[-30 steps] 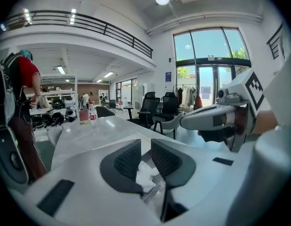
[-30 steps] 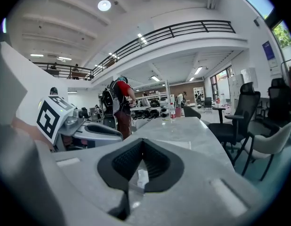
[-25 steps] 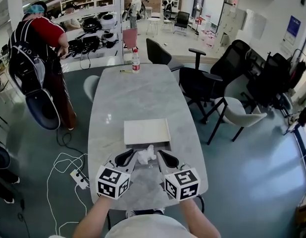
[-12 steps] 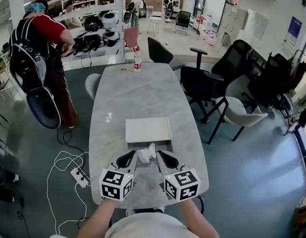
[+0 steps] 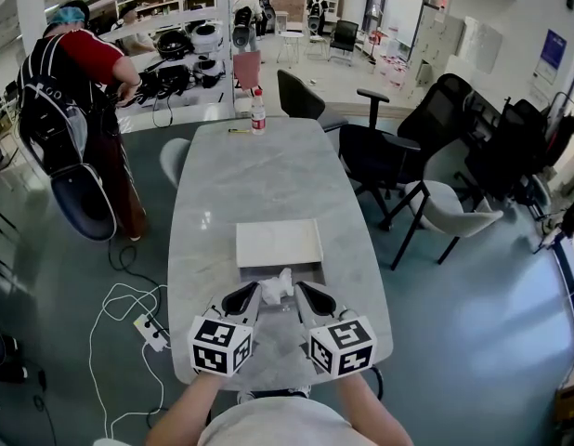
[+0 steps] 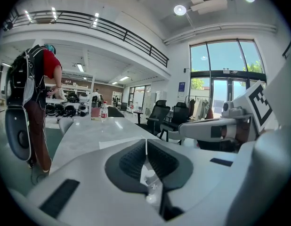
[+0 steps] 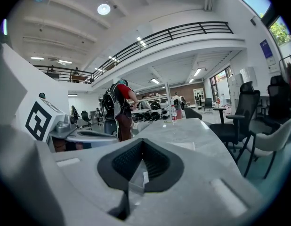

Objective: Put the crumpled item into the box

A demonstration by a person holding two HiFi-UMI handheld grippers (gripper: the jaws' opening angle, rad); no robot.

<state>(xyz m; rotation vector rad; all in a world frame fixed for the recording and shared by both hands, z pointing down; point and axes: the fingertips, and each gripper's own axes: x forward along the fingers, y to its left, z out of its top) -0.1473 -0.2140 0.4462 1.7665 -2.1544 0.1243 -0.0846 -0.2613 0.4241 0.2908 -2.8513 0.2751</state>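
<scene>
A crumpled white tissue sits on the grey marble table, at the near edge of a flat white box whose shadowed opening faces me. My left gripper touches the tissue's left side. Its jaws are shut, and in the left gripper view white crinkled tissue shows in the gap just behind the pads. My right gripper stands just right of the tissue, jaws together, pads meeting at the tip. I cannot tell whether it touches the tissue.
A water bottle and a small yellow item stand at the table's far end. Black office chairs line the right side, a pale chair the left. A person in red stands far left. Cables and a power strip lie on the floor.
The left gripper's jaws have closed against the tissue's left side. Both grippers have edged slightly forward, and the tissue has shifted a little toward the box.
</scene>
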